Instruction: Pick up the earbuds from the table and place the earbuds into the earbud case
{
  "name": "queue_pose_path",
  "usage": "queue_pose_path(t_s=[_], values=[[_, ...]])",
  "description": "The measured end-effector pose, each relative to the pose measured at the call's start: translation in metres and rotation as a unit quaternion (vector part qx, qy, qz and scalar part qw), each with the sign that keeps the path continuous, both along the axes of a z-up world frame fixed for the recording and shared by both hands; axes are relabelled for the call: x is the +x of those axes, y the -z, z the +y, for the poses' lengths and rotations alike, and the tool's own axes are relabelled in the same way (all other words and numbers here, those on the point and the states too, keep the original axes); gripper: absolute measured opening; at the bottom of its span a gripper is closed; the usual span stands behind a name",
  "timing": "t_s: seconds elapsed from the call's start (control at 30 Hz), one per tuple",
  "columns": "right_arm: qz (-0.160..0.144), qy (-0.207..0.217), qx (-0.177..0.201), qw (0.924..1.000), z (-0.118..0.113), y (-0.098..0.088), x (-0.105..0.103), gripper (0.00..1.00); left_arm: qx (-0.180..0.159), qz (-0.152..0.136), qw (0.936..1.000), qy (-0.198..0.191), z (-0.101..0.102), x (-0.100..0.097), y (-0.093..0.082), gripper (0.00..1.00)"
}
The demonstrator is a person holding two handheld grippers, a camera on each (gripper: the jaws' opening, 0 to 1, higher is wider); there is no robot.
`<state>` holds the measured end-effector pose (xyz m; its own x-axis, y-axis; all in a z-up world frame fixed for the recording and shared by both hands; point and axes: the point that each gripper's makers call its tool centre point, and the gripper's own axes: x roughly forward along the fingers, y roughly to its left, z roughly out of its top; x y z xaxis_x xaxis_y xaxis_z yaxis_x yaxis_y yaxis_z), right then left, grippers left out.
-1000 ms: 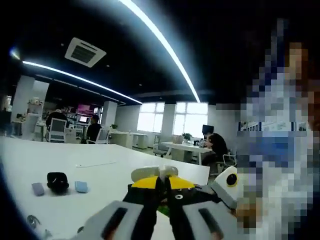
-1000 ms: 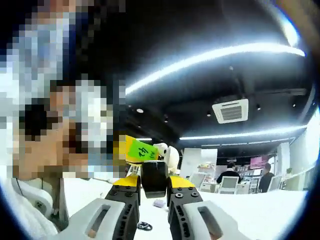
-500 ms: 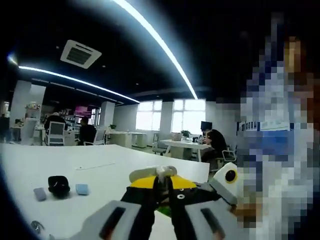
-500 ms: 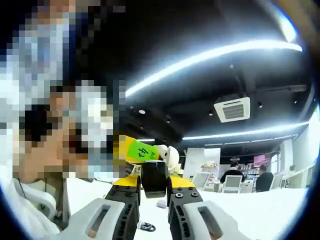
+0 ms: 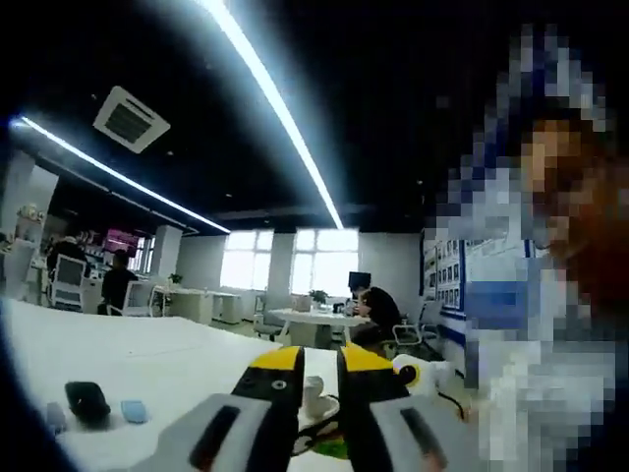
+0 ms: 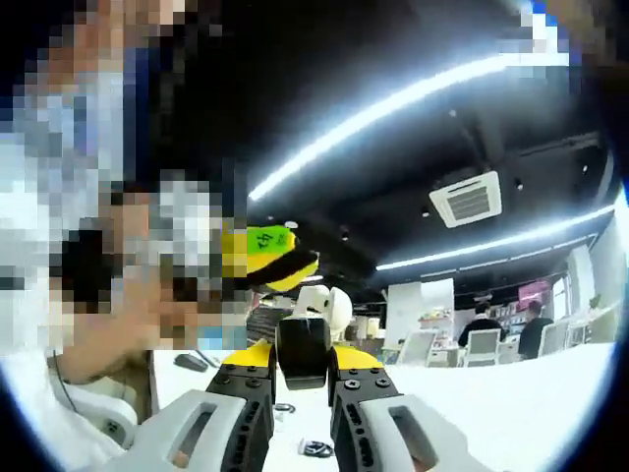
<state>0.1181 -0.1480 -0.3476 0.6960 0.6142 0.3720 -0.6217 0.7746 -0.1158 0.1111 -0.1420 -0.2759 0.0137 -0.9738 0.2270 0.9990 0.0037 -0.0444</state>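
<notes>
Since half a second ago the left gripper point(image 5: 308, 356) has let go of the white earbud point(image 6: 329, 305) and lifted off it. Seen from the right gripper view, its yellow tips with the green label point(image 6: 270, 258) now hang above and to the left of the dark earbud case point(image 6: 302, 362), clear of it, where before they were right at the earbud. In its own view its jaws are spread, with nothing between them. We see a small white shape low in the gap beyond them but cannot tell what it is. The right gripper point(image 6: 303, 346) pinches the case between its yellow-tipped jaws, much as it did earlier. The earbud stands up out of the top of the case, touching it; we cannot tell how deep it sits. In the left gripper view the right gripper point(image 5: 418, 374) shows as a white body with a yellow spot, just right of the left gripper's jaws. Well apart from the case, on the white table point(image 5: 147, 359), lie a black object point(image 5: 88, 401) and a small blue one point(image 5: 133, 411) just beside it. Far behind the case a seated person point(image 5: 375, 310) is at another desk, and long light strips point(image 5: 265, 88) cross the dark ceiling above.
</notes>
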Motion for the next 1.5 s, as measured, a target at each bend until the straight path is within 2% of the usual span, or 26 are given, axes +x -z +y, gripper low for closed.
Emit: queue_pose_path(t_s=[0.03, 0.07, 0.17, 0.57, 0.83, 1.0, 1.13, 1.2, 1.33, 1.4, 1.5], values=[[0.006, -0.008, 0.010, 0.9999, 0.001, 0.000, 0.000, 0.18, 0.008, -0.030, 0.9995, 0.012, 0.000, -0.003, 0.001, 0.15], [0.011, -0.018, 0.012, 0.9997, 0.002, 0.000, 0.000, 0.18, 0.019, -0.044, 0.9987, 0.018, 0.000, -0.005, 0.003, 0.15], [0.019, -0.034, 0.023, 0.9990, 0.003, 0.000, 0.000, 0.18, 0.043, -0.069, 0.9963, 0.028, -0.003, -0.009, 0.009, 0.15], [0.022, -0.041, 0.017, 0.9988, 0.009, 0.002, -0.002, 0.18, 0.079, -0.076, 0.9922, 0.061, -0.007, -0.012, 0.023, 0.19], [0.025, -0.041, 0.015, 0.9987, 0.008, 0.003, -0.002, 0.18, 0.095, -0.077, 0.9886, 0.087, -0.004, -0.023, 0.030, 0.18], [0.025, -0.043, 0.014, 0.9987, 0.010, 0.002, -0.003, 0.18, 0.108, -0.085, 0.9879, 0.071, -0.003, -0.018, 0.031, 0.19], [0.022, -0.043, 0.009, 0.9988, 0.012, 0.001, -0.003, 0.18, 0.094, -0.080, 0.9901, 0.067, -0.001, -0.014, 0.024, 0.19], [0.021, -0.041, 0.007, 0.9989, 0.012, 0.001, -0.004, 0.18, 0.101, -0.090, 0.9898, 0.047, 0.000, -0.009, 0.026, 0.20], [0.020, -0.037, 0.000, 0.9991, 0.012, 0.003, -0.003, 0.18, 0.112, -0.087, 0.9890, 0.042, 0.001, -0.007, 0.031, 0.20], [0.021, -0.038, -0.002, 0.9991, 0.012, 0.004, -0.003, 0.18, 0.122, -0.101, 0.9865, 0.040, 0.000, -0.009, 0.033, 0.18], [0.022, -0.038, -0.003, 0.9990, 0.013, 0.004, -0.003, 0.18, 0.119, -0.111, 0.9854, 0.050, 0.000, -0.015, 0.031, 0.17]])
